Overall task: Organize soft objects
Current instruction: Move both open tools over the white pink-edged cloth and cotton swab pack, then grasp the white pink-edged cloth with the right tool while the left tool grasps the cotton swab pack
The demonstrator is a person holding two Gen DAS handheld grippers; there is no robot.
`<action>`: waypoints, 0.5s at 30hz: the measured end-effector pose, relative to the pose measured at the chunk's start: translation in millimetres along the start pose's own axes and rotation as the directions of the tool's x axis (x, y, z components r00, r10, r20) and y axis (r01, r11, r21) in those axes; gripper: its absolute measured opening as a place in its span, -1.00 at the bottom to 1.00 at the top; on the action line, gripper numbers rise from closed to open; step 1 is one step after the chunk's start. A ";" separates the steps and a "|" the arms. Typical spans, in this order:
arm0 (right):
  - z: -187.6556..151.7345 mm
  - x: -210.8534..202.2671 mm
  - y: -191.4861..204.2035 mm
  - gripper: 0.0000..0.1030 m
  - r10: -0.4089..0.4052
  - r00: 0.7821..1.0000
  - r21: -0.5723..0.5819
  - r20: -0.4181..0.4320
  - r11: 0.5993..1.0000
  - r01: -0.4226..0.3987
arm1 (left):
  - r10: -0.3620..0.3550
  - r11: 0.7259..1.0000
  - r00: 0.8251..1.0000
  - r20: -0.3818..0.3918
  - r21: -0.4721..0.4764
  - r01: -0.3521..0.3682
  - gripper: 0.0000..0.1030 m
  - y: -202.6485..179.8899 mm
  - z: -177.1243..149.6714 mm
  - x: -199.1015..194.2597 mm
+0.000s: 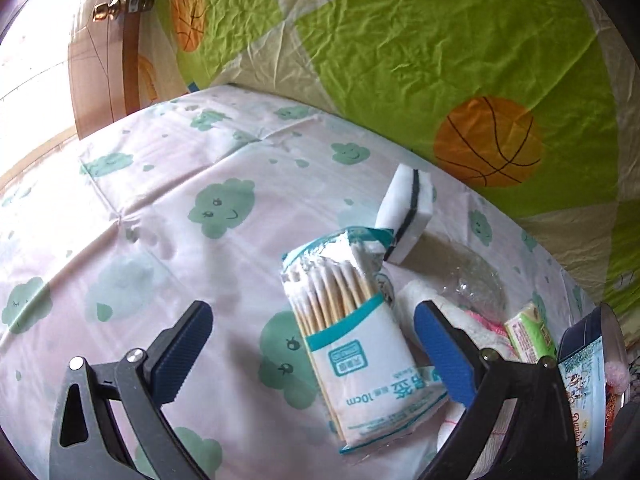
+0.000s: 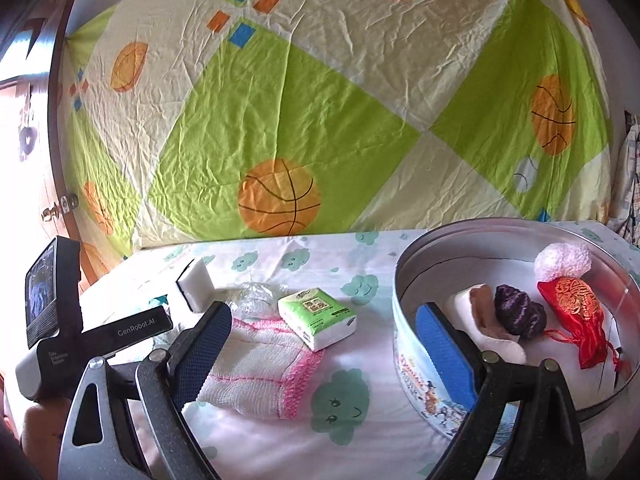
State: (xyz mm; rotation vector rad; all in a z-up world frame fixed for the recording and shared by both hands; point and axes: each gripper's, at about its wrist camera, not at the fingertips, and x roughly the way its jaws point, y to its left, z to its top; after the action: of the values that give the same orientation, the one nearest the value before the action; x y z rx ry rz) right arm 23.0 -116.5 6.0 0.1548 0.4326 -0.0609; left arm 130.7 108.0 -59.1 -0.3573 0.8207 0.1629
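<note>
My left gripper (image 1: 316, 356) is open and low over the bed, with a pack of cotton swabs (image 1: 352, 340) lying between its blue fingers. A white sponge with a dark stripe (image 1: 408, 216) leans just beyond the pack. My right gripper (image 2: 324, 352) is also open and holds nothing. Its left finger is over a white gauze cloth with pink trim (image 2: 260, 364). A green tissue pack (image 2: 316, 316) lies past the cloth. Its right finger stands in front of a round tin (image 2: 416, 364) holding a white-and-tan soft piece (image 2: 480, 320), a purple item (image 2: 518, 312), a red pouch (image 2: 576, 320) and a white pompom (image 2: 564, 260).
Everything lies on a white sheet with green clouds (image 1: 224, 208). A green and cream quilt with basketballs (image 2: 280, 120) hangs behind the bed. Crumpled clear plastic (image 2: 256, 296) sits near the sponge (image 2: 196, 284). A wooden door with a brass knob (image 1: 108, 10) is at the left.
</note>
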 end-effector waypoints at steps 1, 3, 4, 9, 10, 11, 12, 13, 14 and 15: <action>-0.5 5.5 3.4 0.85 0.009 1.000 -0.003 -0.026 1.000 -0.009 | 0.002 1.000 1.000 -0.025 -0.006 -0.002 0.97 1.3 1.0 4.7; -1.6 16.2 9.0 0.85 0.017 0.997 -0.002 -0.077 1.000 -0.017 | 0.012 1.000 1.000 -0.021 0.015 -0.011 0.97 -1.7 2.9 4.6; -2.6 21.5 11.8 0.85 0.021 0.995 -0.003 -0.101 1.000 -0.022 | 0.019 1.000 0.999 -0.030 0.022 -0.018 0.97 -2.4 3.1 6.0; -7.3 47.8 25.9 0.85 0.023 0.973 -0.029 -0.231 0.999 -0.031 | 0.017 0.999 0.999 -0.039 0.029 -0.016 0.97 -0.2 3.7 5.2; -8.7 53.0 28.2 0.85 0.020 0.966 -0.038 -0.258 0.999 -0.031 | 0.026 0.999 0.999 -0.042 0.035 -0.024 0.97 -1.5 3.9 5.8; -10.3 58.9 30.8 0.85 0.017 0.958 -0.049 -0.288 0.998 -0.033 | 0.040 0.998 0.998 -0.047 0.047 -0.038 0.99 -4.2 3.9 7.4; -12.0 64.6 33.3 0.85 0.015 0.948 -0.060 -0.317 0.998 -0.035 | 0.060 0.996 0.997 -0.054 0.063 -0.057 1.00 -7.1 4.4 9.5; -13.8 70.7 35.1 0.85 0.010 0.938 -0.069 -0.347 0.997 -0.036 | 0.081 0.994 0.995 -0.061 0.081 -0.076 1.00 -10.7 4.5 12.0; -15.9 76.9 36.6 0.85 0.000 0.926 -0.077 -0.377 0.996 -0.031 | 0.100 0.991 0.993 -0.066 0.096 -0.094 1.00 -13.5 4.7 14.0; -17.9 82.4 37.2 0.85 -0.007 0.915 -0.082 -0.403 0.996 -0.029 | 0.114 0.988 0.991 -0.070 0.108 -0.106 1.00 -15.9 4.7 15.6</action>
State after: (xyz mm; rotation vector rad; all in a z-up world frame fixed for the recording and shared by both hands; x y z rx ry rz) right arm 93.8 -79.0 -39.7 0.0838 0.8470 0.0022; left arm 148.9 95.1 -63.8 -0.2205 0.9213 0.2099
